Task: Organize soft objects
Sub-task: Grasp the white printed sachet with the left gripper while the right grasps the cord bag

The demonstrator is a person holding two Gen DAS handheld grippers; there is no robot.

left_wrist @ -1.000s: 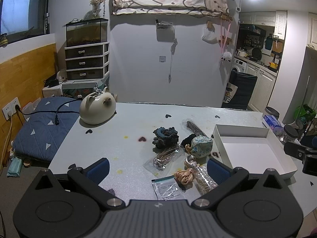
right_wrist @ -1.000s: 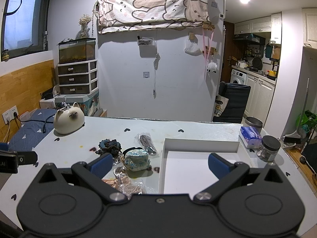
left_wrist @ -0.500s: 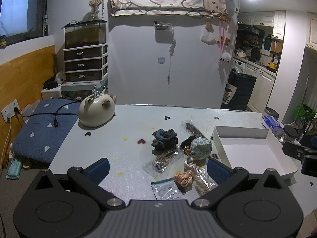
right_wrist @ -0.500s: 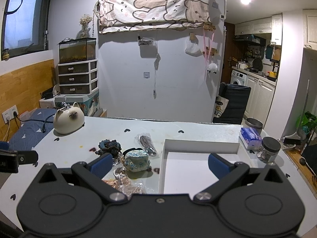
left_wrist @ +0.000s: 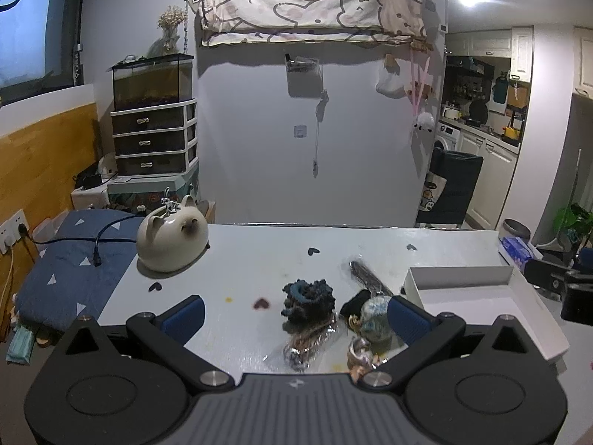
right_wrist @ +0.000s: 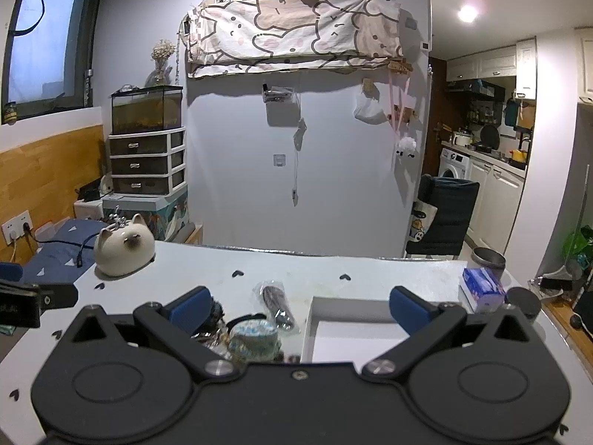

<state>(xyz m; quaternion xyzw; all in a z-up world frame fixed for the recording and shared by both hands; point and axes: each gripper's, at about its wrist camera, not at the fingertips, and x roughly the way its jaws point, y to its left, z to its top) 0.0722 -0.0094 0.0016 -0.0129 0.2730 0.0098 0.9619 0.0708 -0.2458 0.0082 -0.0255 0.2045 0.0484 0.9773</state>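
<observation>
**Both tongs spread wide over the soft clutter**

The left tongs (left_wrist: 294,315) stand wide and empty above the pale grey desk (left_wrist: 252,259). Between their blue pads lie a clear crinkled plastic packet (left_wrist: 309,341) and, just behind it, a dark blue knitted scrunchie (left_wrist: 307,296). A round blue-patterned fabric pouch (left_wrist: 374,319) sits by the right pad. The right tongs (right_wrist: 298,306) are likewise wide, empty. The shallow white rectangular tray (right_wrist: 370,302) lies beyond the right pad, near the desk's right edge. The far desk is open.
</observation>
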